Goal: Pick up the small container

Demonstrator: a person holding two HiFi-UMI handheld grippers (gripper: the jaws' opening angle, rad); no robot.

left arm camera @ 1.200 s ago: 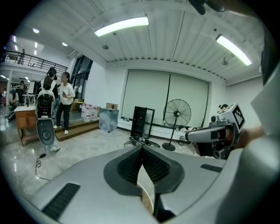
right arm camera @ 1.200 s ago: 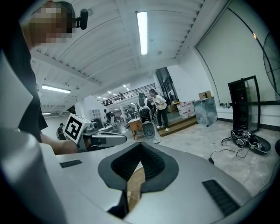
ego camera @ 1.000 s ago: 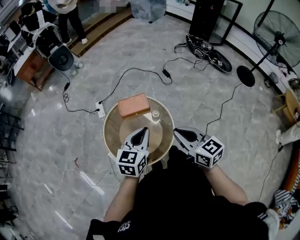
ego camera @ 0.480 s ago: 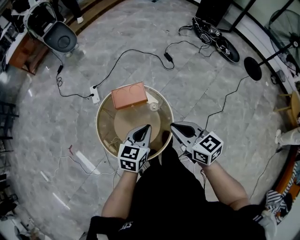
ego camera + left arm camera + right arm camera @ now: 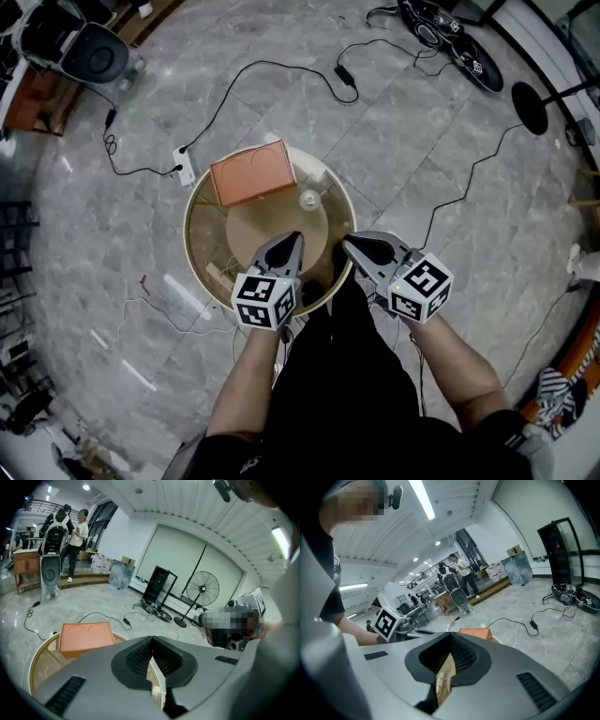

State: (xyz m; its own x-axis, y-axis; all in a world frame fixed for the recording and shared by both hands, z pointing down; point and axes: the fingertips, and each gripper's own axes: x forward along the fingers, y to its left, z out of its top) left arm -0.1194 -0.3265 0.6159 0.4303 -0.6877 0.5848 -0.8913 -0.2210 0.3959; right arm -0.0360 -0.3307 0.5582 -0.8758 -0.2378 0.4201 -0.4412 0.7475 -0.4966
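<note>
Seen from the head view, a person stands at the near edge of a round brown tabletop with a cream rim (image 5: 230, 239), with a two-jaw gripper in each hand, on a grey marble floor (image 5: 422, 141). The small clear round container (image 5: 309, 200) stands upright on the far right part of the tabletop, just beside the right end of an orange rectangular box (image 5: 248, 178) that lies along the far left edge; whether the 2 touch cannot be told. The left gripper (image 5: 294, 240) hangs over the near part of the tabletop with its tips pointing toward the container but well short of it. In the left gripper view its 2 grey jaws (image 5: 151, 640) are pressed together with nothing between them, and the orange box (image 5: 86, 638) shows beyond them to the left. The right gripper (image 5: 349, 245) sits at the near right edge of the tabletop, its tips about over the rim. The right gripper view shows its jaws (image 5: 451, 635) also closed tip to tip and holding nothing, with the box (image 5: 476, 633) just past them. Each gripper carries a white cube with black square markers near the person's wrist. On the floor beyond the far left edge lies a white power strip (image 5: 185, 167), and black cables (image 5: 272, 66) trail away from it.
</note>
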